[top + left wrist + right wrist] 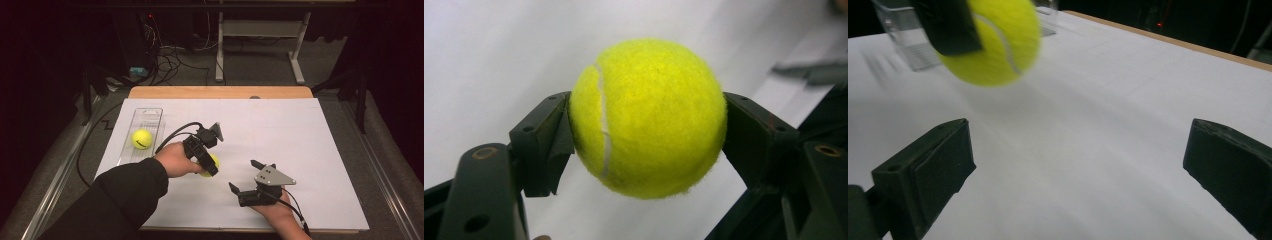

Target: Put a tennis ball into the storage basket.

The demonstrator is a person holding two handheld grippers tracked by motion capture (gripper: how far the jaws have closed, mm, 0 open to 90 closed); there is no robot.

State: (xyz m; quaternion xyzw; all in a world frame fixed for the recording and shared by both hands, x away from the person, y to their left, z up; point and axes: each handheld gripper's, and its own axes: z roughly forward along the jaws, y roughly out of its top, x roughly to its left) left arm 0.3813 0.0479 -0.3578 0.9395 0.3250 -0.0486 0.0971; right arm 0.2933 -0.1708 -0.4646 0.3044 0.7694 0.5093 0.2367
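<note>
Just left of centre in the high view, the left gripper (pixel 209 164) clamps a tennis ball (pixel 649 117) across its widest part; it looks light, springy and fuzzy, so grip seems secure. The right gripper (pixel 246 178), lower centre, gapes empty

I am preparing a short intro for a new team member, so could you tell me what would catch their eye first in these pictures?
The bright yellow tennis ball stands out at once, clamped between the black jaws of the left tool near the middle of the white table. A second tennis ball lies in a clear tray at the table's left edge. The right tool sits nearby at the front, jaws wide apart and holding nothing.
</note>
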